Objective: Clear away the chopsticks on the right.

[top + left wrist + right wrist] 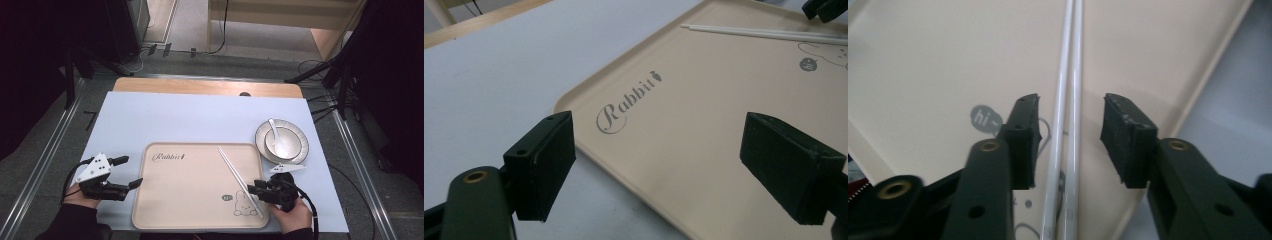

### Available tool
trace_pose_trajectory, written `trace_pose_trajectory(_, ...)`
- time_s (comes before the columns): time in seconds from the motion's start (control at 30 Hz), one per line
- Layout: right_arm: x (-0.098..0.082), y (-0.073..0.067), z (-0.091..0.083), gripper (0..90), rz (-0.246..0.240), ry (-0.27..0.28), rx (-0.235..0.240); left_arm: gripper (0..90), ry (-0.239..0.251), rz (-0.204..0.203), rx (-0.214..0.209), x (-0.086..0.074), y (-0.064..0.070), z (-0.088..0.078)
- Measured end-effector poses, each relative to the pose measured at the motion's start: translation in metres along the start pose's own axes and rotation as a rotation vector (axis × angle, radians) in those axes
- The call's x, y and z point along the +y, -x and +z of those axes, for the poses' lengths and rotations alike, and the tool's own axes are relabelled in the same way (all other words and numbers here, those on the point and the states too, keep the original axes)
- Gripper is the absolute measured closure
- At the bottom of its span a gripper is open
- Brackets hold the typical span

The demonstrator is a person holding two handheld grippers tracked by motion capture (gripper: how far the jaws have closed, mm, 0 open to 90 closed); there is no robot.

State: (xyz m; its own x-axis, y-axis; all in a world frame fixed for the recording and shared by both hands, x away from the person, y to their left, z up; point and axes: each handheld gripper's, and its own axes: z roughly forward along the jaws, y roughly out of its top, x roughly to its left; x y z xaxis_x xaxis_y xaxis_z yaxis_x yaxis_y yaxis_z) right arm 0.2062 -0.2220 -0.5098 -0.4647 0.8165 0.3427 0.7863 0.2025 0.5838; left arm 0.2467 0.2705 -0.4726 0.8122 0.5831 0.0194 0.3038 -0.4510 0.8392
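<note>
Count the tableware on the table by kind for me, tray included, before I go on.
Beige rectangular plastic tray with rabbit print: 1
White slender chopsticks, lying side by side on the tray: 2
White round ceramic plate with dark rim: 1
White round ceramic bowl, on the plate: 1
White ceramic spoon, in the bowl: 1
Total: 6

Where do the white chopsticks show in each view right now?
High view: chopsticks lie slanted on the tray's right half, near end by the right gripper.
Left gripper view: top right, lying across the tray.
Right gripper view: centre, running up between the open jaws, untouched.
Shared landmark: the grey speech bubble printed on the tray.
</note>
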Motion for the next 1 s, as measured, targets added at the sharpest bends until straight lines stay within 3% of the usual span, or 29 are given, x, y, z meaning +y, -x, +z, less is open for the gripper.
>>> trace_pose_trajectory(0.1, 0.008, 0.000, -0.003, 51.7, -0.013, 0.018, 0.025, 15.1, -0.003, -0.001, -0.004, 0.000, 0.000, 0.001)
trace_pose_trajectory(0.3, 0.026, 0.013, -0.007, 38.4, -0.082, 0.068, 0.085, 15.1, -0.002, -0.003, -0.005, -0.001, -0.001, 0.001)
trace_pose_trajectory(0.43, 0.037, 0.019, -0.011, 34.6, -0.179, 0.081, 0.132, 15.1, -0.004, -0.007, -0.007, -0.001, -0.002, 0.001)
trace_pose_trajectory(0.57, 0.048, 0.025, -0.016, 32.4, -0.224, 0.085, 0.187, 15.1, 0.003, -0.008, -0.019, 0.000, -0.001, 0.002)
trace_pose_trajectory(0.87, 0.053, 0.045, -0.027, 24.3, -0.314, 0.113, 0.170, 15.1, 0.001, -0.011, -0.023, 0.000, -0.002, 0.002)
trace_pose_trajectory(1.0, 0.051, 0.054, -0.033, 22.5, -0.315, 0.148, 0.171, 15.1, -0.004, -0.012, -0.033, 0.001, -0.002, 0.004)
